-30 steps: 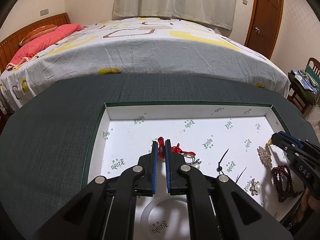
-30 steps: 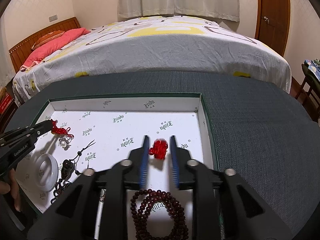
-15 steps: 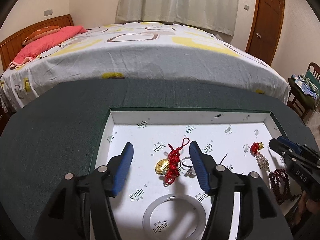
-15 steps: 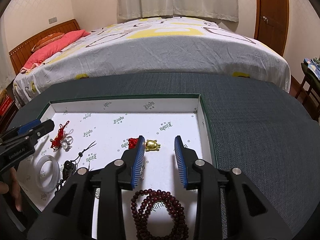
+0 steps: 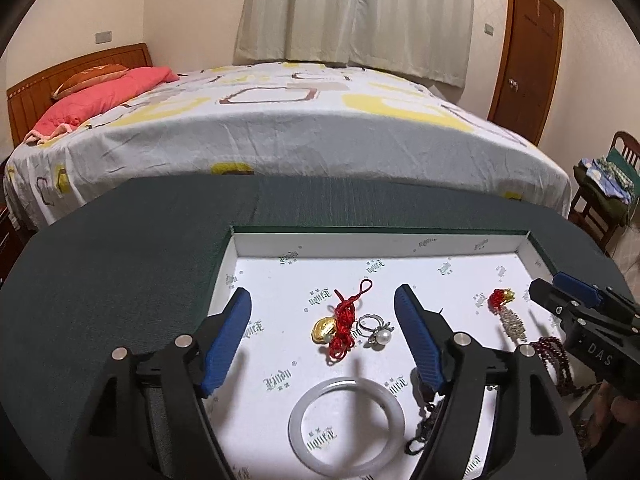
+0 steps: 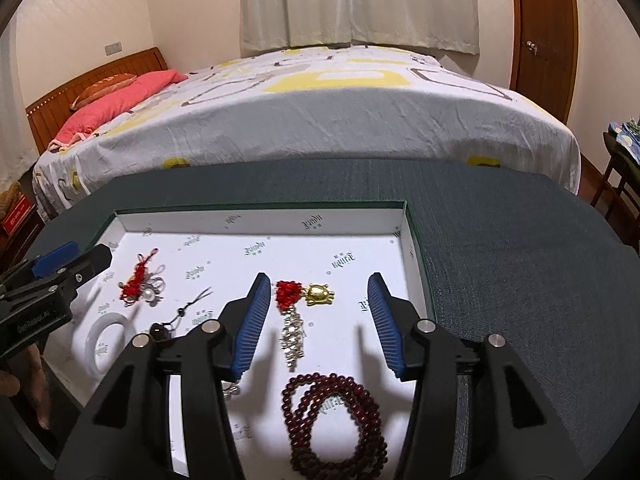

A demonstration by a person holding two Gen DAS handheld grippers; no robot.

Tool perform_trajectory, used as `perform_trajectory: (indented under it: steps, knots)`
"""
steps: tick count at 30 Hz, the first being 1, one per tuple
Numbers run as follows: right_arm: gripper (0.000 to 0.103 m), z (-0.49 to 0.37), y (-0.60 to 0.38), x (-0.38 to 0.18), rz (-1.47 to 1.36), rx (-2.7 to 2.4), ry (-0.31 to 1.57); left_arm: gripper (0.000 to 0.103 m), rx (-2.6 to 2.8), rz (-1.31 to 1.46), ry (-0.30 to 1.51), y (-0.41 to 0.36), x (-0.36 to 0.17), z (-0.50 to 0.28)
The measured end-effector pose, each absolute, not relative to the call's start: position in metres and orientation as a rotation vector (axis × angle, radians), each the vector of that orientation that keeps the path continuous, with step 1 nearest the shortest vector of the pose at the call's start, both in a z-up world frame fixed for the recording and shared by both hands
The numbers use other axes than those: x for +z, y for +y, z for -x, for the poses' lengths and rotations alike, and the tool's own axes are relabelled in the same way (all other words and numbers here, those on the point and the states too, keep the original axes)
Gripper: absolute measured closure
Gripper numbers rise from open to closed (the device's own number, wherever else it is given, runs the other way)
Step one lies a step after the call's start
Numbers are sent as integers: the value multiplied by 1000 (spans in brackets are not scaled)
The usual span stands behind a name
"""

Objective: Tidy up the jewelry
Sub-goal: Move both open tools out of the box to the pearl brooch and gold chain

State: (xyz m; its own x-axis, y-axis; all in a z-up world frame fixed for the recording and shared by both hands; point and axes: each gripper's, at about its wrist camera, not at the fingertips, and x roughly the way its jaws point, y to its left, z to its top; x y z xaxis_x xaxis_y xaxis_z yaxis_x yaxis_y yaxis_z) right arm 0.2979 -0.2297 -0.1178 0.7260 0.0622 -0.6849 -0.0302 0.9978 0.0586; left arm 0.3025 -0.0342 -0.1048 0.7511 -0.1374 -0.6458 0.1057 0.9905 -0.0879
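Both jaws are opening, gripping nothing: left gripper [image 5: 322,320] straddling the gold-and-red knotted charm [image 5: 338,330] touching a pearl ring [image 5: 376,330] in the white-lined tray [image 5: 380,243]; right gripper [image 6: 316,312] over the gold turtle charm [image 6: 318,294]. Regrasping is risking snagging 2 pieces together.

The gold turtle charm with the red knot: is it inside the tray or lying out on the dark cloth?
Inside. The gold turtle charm lies on the tray's white floor, near its right wall.

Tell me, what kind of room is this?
A bedroom, most likely: a made bed with a pink pillow and wooden headboard fills the background, with a curtained window and wooden door behind.
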Motion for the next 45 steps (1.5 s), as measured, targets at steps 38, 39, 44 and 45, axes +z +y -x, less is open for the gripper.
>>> perform_trajectory:
  steps: [38, 39, 44, 45]
  knots:
    - [36, -125, -245, -116, -20, 4, 739, 25, -30, 78, 660, -28, -110, -150]
    - [36, -125, -246, -118, -22, 3, 748, 25, -31, 78, 668, -29, -112, -149]
    - [38, -132, -252, -127, -49, -1, 794, 25, -42, 72, 685, -32, -117, -144]
    - [40, -133, -254, -129, -54, -2, 803, 25, -44, 69, 686, -33, -117, -143]
